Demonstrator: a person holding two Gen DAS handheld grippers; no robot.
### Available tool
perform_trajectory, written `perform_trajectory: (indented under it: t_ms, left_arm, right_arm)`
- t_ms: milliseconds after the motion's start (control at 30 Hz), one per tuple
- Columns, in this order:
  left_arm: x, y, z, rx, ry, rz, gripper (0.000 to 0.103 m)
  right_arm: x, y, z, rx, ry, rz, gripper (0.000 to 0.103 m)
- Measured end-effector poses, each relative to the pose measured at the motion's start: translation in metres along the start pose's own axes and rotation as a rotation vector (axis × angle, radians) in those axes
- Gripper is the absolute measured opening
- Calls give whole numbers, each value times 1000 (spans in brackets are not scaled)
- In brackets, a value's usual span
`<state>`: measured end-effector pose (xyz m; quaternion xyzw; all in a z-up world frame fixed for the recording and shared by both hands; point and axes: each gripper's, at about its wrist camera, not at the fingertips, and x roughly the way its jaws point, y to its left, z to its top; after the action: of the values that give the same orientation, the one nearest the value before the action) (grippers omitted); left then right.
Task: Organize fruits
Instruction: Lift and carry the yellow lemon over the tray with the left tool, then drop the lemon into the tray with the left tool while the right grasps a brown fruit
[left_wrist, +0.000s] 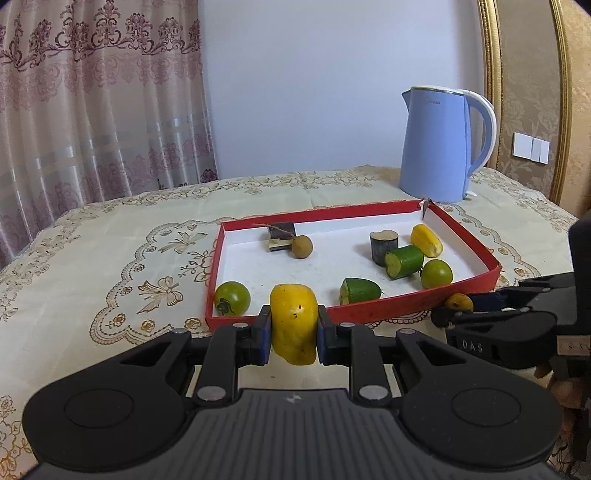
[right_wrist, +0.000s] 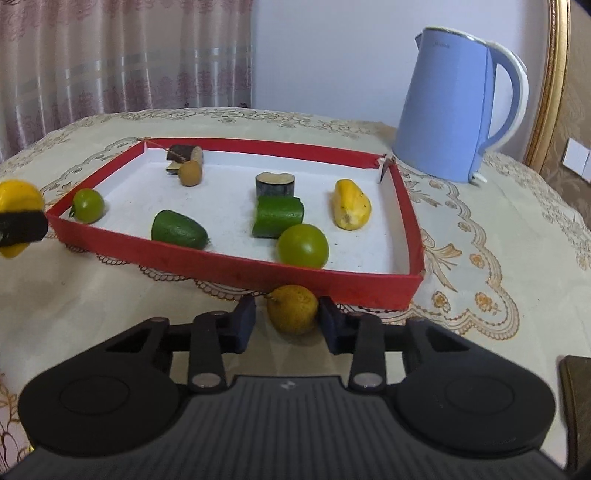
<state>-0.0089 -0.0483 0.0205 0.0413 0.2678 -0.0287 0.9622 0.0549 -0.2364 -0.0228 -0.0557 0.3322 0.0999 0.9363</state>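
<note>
Yellow fruit chunk (left_wrist: 293, 325), smooth, dark-specked: pinched in left tool (left_wrist: 293, 334). Small round speckled yellow fruit (right_wrist: 293, 309): flanked by right tool (right_wrist: 288, 325), left pad visibly apart.

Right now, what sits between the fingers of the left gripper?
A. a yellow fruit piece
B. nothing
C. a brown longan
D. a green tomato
A: in the left wrist view the left gripper has its blue pads pressed on both sides of a yellow fruit piece, held in front of the red tray, while the green tomato lies inside the tray.
</note>
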Motion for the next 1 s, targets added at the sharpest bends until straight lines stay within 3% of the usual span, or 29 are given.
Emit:
perform_trajectory:
  t_ms: [300, 733, 1000]
  left_arm:
    - [5, 2, -2, -5, 23, 5, 23]
    - [20, -3, 12, 4, 31, 70, 23]
    - [40, -7, 29, 12, 33, 119, 23]
  right_arm:
    - [-10, -6, -6, 51, -15, 20, 28]
    - [-68, -16, -4, 39, -185, 21, 28]
    - [-87, -21, 0, 40, -238, 38, 28]
